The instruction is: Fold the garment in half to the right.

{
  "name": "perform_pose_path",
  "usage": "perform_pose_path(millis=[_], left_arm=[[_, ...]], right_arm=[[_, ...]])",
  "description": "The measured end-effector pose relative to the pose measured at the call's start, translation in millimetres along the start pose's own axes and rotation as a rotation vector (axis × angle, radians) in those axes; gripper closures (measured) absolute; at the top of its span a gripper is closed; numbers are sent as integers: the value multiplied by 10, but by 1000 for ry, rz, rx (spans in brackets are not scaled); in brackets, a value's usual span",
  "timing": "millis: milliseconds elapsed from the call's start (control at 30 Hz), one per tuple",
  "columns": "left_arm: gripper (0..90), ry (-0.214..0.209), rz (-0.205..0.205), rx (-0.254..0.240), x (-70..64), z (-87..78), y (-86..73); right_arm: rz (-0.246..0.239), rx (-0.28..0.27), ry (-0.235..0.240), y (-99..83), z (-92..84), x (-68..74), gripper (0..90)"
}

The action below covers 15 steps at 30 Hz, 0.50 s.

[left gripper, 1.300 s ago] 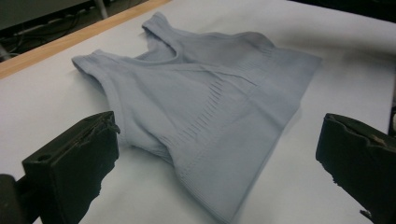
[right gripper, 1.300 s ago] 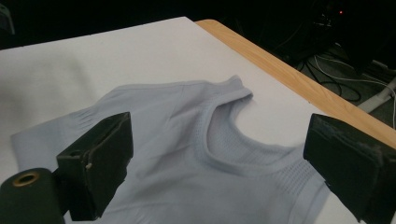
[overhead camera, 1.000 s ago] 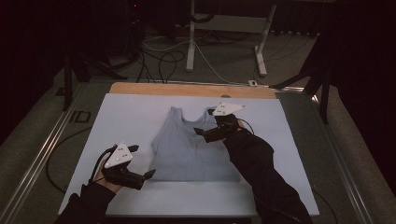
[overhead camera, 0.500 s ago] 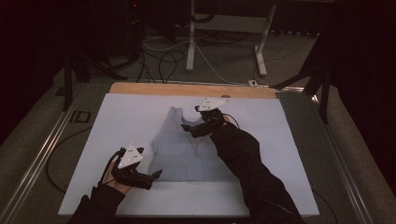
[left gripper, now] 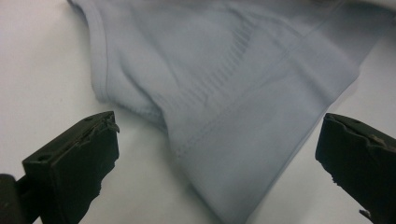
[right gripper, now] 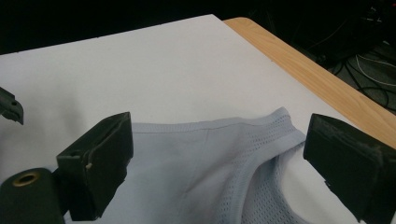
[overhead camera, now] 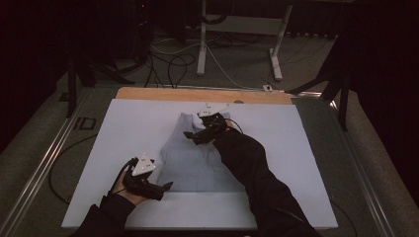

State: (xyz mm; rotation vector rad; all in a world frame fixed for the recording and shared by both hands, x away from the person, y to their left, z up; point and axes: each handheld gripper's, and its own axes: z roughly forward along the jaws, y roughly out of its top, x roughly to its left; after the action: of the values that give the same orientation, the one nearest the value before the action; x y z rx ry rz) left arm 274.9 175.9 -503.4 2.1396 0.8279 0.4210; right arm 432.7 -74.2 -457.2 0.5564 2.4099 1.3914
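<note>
High view: a white mat (overhead camera: 123,128) covers most of the table (overhead camera: 148,93), whose bare wood shows as a strip along the far edge, and a pale grey tank top (overhead camera: 190,160) lies flat at the mat's middle, its long axis running from the hem on the person's side to the straps at the far side. The left gripper (overhead camera: 165,186) sits at the near left corner of the hem, jaws wide apart and pointing right along that edge; in the left gripper view the stitched hem corner of the top (left gripper: 243,107) lies directly between and just beyond the jaws, so a short push forward should bring it into the bite. The right gripper (overhead camera: 190,134) hovers over the upper part of the top near the neckline, with its sleeve (overhead camera: 247,163) lying across the right half of the cloth. Its jaws are also spread, and in the right gripper view the mesh shoulder strap and armhole (right gripper: 261,154) lie just ahead and a little below them, the wooden edge beyond. Each hand is nearer its own end, left to hem, right to strap. Nothing stands between jaws and cloth; the mat around the top is bare. Cables (overhead camera: 168,59) and a stand's legs (overhead camera: 202,44) lie on the floor beyond, well apart.
</note>
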Motion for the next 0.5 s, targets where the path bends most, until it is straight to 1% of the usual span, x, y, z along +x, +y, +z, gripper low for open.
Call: perform_pose_path(millis=[100,200,233,267,333,433,467,500], left_arm=[[3,-9,-12,20,17,36,-29],[6,-18,-19,50,33,75,-56],[16,-29,-18,66,38,88,-64],[25,-31,-12,70,35,92,-69],[45,-38,-13,83,37,111,-78],[117,-44,-25,101,47,139,-96],[136,-44,-25,108,52,147,-99],[164,-46,-25,112,53,155,-103]], right_arm=[[7,4,7,0,40,8,84],[-4,11,8,4,69,12,84],[-1,10,9,4,77,12,84],[10,10,11,6,86,20,84],[-5,15,11,8,94,17,84],[9,12,15,9,111,19,84],[0,17,16,7,116,13,84],[0,18,18,7,124,14,84]])
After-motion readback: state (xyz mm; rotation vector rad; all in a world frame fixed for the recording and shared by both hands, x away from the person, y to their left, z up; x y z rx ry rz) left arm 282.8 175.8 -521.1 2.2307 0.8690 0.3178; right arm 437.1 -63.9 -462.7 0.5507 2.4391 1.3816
